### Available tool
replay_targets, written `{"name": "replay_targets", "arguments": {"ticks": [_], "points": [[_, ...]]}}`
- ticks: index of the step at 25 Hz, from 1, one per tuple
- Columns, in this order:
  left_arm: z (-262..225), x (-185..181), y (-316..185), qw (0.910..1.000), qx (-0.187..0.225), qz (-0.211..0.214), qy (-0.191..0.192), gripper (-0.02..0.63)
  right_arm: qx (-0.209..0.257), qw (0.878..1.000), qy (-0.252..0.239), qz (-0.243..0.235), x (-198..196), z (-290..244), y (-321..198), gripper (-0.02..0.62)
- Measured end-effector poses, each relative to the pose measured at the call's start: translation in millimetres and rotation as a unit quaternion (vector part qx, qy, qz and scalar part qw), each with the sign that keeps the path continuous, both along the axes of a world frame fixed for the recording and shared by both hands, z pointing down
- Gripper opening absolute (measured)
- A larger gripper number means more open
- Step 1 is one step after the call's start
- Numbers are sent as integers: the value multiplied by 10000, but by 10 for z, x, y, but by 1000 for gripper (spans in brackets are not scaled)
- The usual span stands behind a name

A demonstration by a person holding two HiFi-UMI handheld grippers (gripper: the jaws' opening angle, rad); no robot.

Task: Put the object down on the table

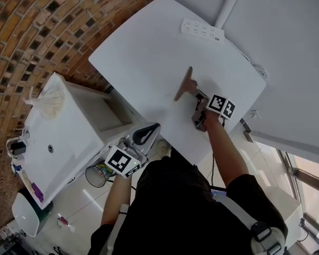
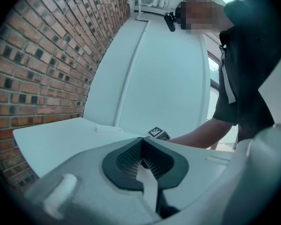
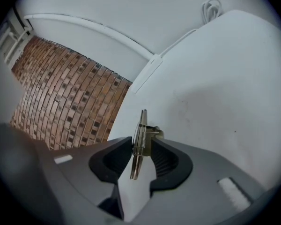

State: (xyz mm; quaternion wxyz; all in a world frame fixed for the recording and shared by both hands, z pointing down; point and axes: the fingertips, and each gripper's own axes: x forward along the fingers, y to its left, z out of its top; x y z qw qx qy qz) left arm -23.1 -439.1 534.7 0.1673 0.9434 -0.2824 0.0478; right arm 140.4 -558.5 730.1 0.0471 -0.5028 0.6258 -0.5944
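Observation:
A thin brown board with a metal spring clip [image 1: 183, 84] stands on its edge on the white table [image 1: 149, 52]. My right gripper [image 1: 194, 93] reaches to it from the near side. In the right gripper view the board [image 3: 143, 123] is edge-on between the open jaws of the right gripper [image 3: 141, 148], and the pads stand slightly off it on both sides. My left gripper [image 1: 148, 134] hangs below the table's near edge, beside the person's body. Seen in its own view, the left gripper [image 2: 141, 147] is shut with nothing in it.
A white power strip [image 1: 202, 31] lies at the table's far side, its cable [image 3: 210, 8] running off the edge. A white cabinet [image 1: 58, 142] and a wire bin [image 1: 98, 174] stand at the left by the brick wall [image 1: 48, 20].

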Motion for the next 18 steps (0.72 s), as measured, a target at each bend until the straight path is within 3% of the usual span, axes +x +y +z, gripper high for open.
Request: {"name": "replay_targets", "arguments": {"ticks": [6, 10, 14, 18], "points": [[-75, -108, 167, 9997, 79, 143, 173, -2, 499, 9984, 282, 29, -33, -349, 269, 99], [-117, -91, 337, 9984, 148, 366, 414, -2, 1089, 9917, 679, -35, -25, -761, 562, 29], [-173, -28, 541, 9962, 235, 634, 544, -2, 1547, 9812, 1138, -174, -5, -1080, 1018, 8], [-247, -3, 652, 9948, 341, 718, 641, -2, 2173, 9618, 1623, -368, -28, -1392, 1388, 8]]}}
